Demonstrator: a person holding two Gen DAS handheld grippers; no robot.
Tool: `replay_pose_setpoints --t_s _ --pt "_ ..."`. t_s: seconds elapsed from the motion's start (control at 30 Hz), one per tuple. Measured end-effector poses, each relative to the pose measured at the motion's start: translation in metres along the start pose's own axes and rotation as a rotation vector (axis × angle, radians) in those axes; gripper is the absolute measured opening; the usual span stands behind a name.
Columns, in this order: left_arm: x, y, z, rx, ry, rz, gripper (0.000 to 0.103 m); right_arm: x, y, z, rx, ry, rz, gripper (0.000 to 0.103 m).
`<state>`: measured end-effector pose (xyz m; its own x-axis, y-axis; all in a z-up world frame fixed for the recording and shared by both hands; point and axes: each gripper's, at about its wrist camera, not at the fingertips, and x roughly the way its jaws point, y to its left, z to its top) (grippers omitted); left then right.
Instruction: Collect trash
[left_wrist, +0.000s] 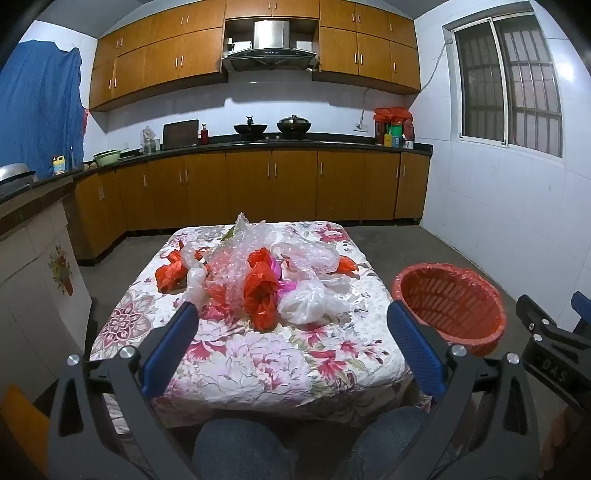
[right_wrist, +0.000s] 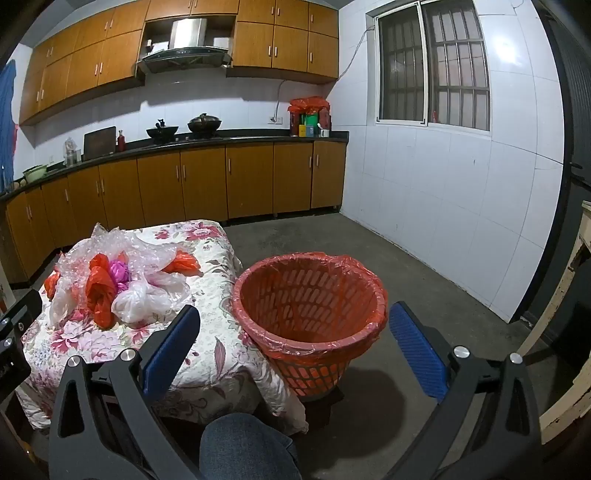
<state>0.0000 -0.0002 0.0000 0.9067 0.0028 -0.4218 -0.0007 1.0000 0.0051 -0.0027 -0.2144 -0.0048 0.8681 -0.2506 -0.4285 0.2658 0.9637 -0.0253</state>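
A heap of plastic trash lies on a low table with a floral cloth (left_wrist: 258, 365): red bags (left_wrist: 260, 291), clear bubble wrap (left_wrist: 236, 258), a white bag (left_wrist: 310, 301) and a pink scrap (left_wrist: 275, 267). The heap also shows in the right wrist view (right_wrist: 99, 291). A red lattice bin (right_wrist: 310, 306) with a red liner stands on the floor right of the table, empty; it also shows in the left wrist view (left_wrist: 448, 301). My left gripper (left_wrist: 291, 314) is open and empty above the table's near half. My right gripper (right_wrist: 295, 317) is open and empty in front of the bin.
Kitchen cabinets and a dark counter (left_wrist: 258, 144) with pots run along the far wall. A white tiled wall (right_wrist: 461, 206) with a window is on the right. The person's knees (left_wrist: 240, 446) are at the table's near edge. A white cupboard (left_wrist: 33, 280) stands at left.
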Motion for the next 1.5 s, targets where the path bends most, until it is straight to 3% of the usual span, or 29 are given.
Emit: replay_pose_setpoints --t_s 1.5 --pt "0.0038 -0.0005 -0.0035 -0.002 0.013 0.002 0.099 0.005 0.0013 -0.0001 -0.007 0.017 -0.003 0.101"
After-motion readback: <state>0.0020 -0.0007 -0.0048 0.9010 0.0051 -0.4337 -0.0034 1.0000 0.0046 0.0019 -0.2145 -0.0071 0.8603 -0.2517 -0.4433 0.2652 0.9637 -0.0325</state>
